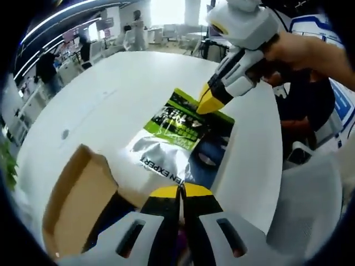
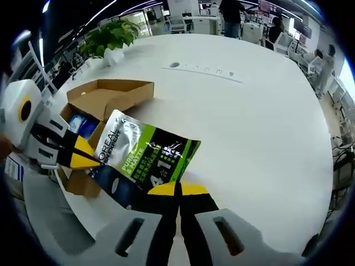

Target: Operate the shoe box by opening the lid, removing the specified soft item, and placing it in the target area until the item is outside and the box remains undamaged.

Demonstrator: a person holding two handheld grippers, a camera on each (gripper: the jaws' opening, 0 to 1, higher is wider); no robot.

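Both yellow-tipped grippers (image 1: 178, 191) (image 2: 178, 189) clamped on glossy green-and-silver pouch (image 2: 145, 160), stretched above open brown cardboard box (image 2: 105, 97); uneven pull risks tearing, dropping.

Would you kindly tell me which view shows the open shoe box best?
The right gripper view: the shoe box shows its raised lid and some contents inside. The left gripper view catches just one brown flap beside the left claw.

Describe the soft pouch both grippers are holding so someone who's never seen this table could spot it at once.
On the big white round table stands an open cardboard shoe box. Just beside its open side, the pouch is held between the left gripper and the right gripper. It is a flat, glossy silver, green and black packet with white lettering.
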